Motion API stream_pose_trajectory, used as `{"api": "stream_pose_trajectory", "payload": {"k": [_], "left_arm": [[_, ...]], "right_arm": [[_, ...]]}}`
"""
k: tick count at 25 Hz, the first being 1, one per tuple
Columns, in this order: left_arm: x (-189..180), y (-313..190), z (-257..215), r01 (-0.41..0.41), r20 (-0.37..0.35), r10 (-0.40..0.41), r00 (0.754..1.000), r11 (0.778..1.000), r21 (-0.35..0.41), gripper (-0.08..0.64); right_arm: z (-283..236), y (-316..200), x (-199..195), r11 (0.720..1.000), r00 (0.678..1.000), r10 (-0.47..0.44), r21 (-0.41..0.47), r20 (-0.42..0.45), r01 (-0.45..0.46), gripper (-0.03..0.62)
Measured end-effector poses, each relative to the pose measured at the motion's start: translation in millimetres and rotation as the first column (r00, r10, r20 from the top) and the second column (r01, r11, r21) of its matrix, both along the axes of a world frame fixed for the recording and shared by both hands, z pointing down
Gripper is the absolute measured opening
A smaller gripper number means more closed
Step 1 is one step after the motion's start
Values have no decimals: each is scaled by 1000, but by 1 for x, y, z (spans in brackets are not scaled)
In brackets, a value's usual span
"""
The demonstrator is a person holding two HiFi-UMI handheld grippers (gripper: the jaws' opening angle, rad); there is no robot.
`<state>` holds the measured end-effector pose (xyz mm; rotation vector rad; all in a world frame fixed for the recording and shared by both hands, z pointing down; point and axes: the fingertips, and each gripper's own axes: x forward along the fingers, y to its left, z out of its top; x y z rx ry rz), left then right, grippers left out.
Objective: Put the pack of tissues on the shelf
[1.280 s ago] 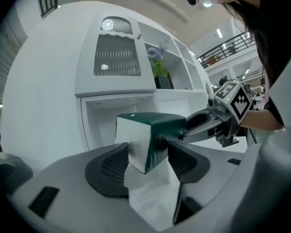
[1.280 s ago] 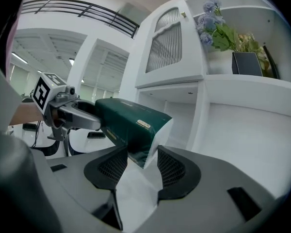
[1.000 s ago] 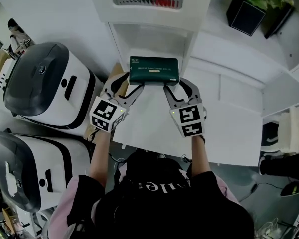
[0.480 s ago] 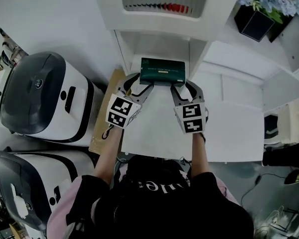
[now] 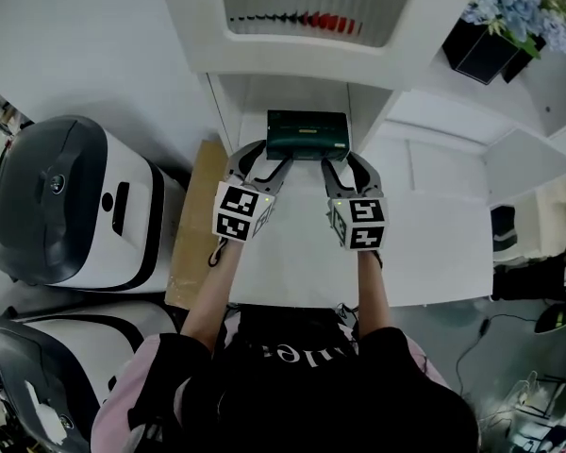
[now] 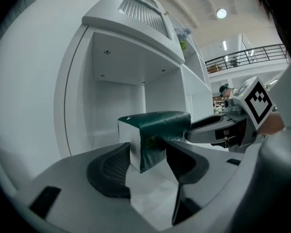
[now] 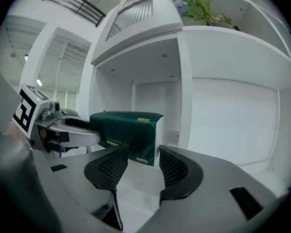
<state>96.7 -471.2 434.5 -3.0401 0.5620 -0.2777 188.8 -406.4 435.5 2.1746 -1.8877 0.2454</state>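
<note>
Two-sided hold on pack (image 5: pixel 307 135) at front edge of shelf (image 5: pixel 226 111), in its lower bay. Pinched at near left corner by left gripper (image 5: pixel 269 156), just now closing further, with white end and green face between pads. Pinched at near right corner by right gripper (image 5: pixel 342 160). Level, long side across opening. Cannot tell whether resting on shelf floor or held just above.

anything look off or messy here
Nothing much. The pack looks intact and sits square to the shelf opening, and nothing is spilled. The only stray thing is a flat brown cardboard sheet left of the shelf, beside the white appliance.
</note>
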Motion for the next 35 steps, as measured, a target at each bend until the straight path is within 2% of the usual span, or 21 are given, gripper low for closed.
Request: {"api": "stream_pose_trajectory", "payload": {"k": [2, 8, 19, 24, 27, 35], "left_arm": [[6, -3, 0, 2, 9, -2, 1000, 1000, 6, 244], [24, -12, 1, 31, 36, -31, 999, 999, -10, 229], [57, -28, -1, 103, 85, -99, 991, 994, -46, 229], [63, -37, 8, 130, 119, -124, 985, 990, -48, 229], [65, -34, 10, 117, 133, -111, 985, 993, -35, 229], [40, -14, -1, 106, 78, -104, 992, 994, -19, 232]], "right_arm": [[0, 2, 2, 999, 999, 7, 31, 54, -8, 213], [13, 21, 4, 999, 1000, 13, -40, -9, -14, 213], [50, 83, 14, 993, 996, 59, -107, 69, -51, 213], [56, 93, 12, 992, 995, 58, -118, 83, -48, 213], [54, 94, 9, 993, 995, 44, -111, 86, -34, 213], [39, 102, -3, 997, 996, -15, -70, 88, 21, 213]]}}
